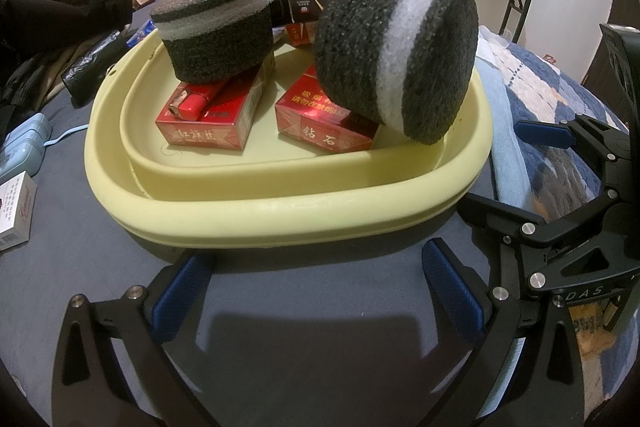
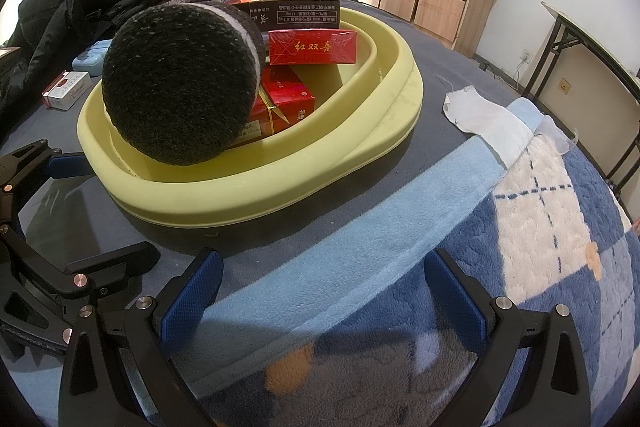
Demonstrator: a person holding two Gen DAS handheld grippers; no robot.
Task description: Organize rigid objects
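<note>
Hiding boxes, foam cylinder (image 2: 180,83) fills yellow basin (image 2: 280,195).

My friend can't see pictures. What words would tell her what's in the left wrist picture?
A yellow tray on a grey bed holds two dark foam cylinders resting on red boxes, one cylinder upright, one tipped over. The open left gripper hovers just in front of it, with the open right gripper beside it.
</note>
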